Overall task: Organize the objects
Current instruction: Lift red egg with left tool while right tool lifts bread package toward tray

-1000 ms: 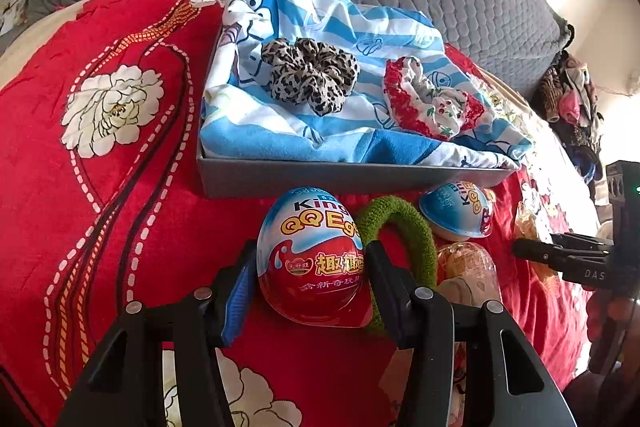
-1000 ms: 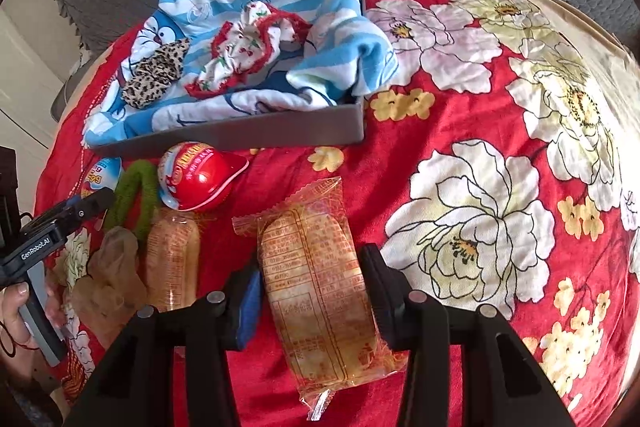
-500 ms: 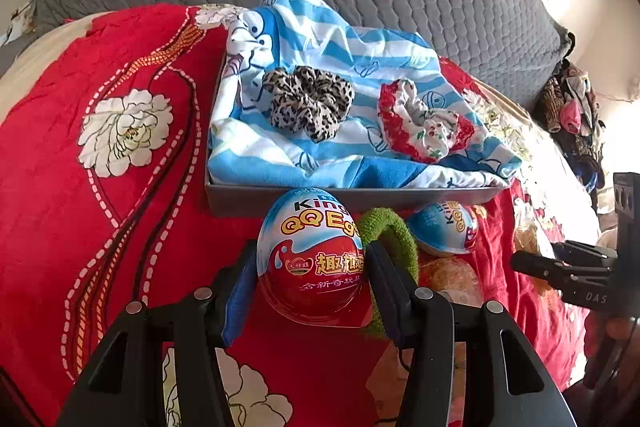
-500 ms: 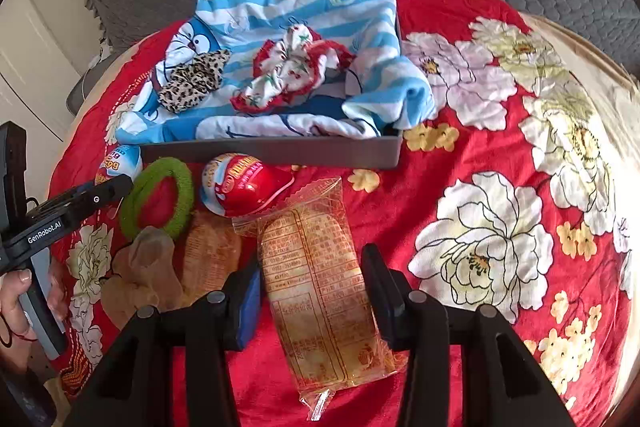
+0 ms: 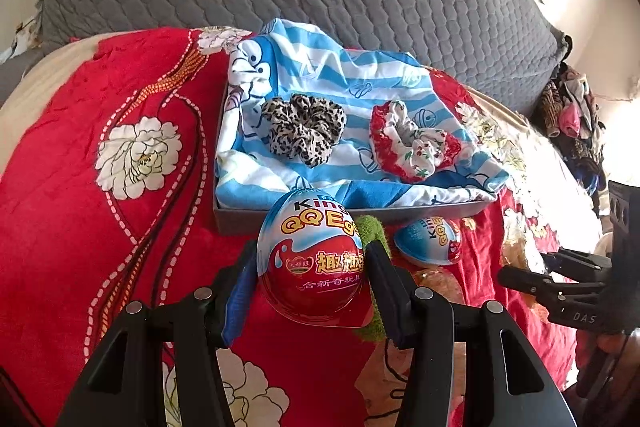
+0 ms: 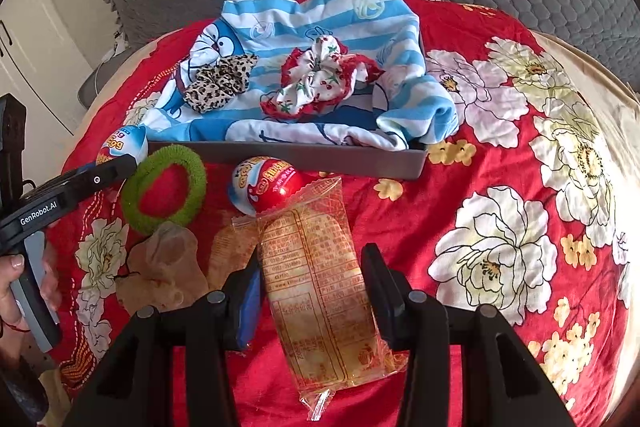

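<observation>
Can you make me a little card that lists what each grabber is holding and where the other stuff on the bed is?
left gripper: shut on toy egg
right gripper: shut on snack packet
tray: grey, lined with striped cloth
in the tray: leopard scrunchie and cherry scrunchie, side by side on the cloth
in front of the tray: second egg and green hair ring, lying on the red bedspread

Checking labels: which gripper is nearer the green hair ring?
Left. The left gripper, holding an egg, is right beside the ring; the right gripper, holding a snack pack, is farther off.
</observation>
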{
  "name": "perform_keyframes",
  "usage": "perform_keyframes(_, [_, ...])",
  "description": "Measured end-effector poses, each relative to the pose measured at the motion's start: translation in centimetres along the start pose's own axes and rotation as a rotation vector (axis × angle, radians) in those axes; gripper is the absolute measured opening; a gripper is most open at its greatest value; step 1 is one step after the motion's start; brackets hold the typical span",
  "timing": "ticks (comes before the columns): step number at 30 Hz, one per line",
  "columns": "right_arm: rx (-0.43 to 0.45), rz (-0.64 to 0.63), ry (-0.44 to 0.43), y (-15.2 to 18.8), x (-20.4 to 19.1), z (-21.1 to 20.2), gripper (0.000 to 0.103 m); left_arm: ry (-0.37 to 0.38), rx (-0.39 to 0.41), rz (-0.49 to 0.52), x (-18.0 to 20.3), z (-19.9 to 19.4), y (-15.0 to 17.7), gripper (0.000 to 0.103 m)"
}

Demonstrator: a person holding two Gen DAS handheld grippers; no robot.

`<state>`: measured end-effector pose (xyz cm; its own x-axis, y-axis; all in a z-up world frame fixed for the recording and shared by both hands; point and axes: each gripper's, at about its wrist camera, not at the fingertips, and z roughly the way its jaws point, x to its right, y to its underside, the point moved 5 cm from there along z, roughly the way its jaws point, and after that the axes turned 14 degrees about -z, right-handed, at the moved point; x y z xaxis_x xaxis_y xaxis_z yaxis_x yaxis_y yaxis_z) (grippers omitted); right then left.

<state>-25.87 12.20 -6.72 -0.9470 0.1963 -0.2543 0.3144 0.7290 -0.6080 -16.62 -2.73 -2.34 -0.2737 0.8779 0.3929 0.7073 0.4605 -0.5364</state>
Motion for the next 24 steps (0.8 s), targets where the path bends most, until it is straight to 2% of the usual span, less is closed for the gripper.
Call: perform_keyframes(24, [0.115, 0.001, -0.002, -2.1, -2.4, -4.0, 0.047, -0.017, 0.058, 0.061, 4.2, -3.5, -0.8, 0.055])
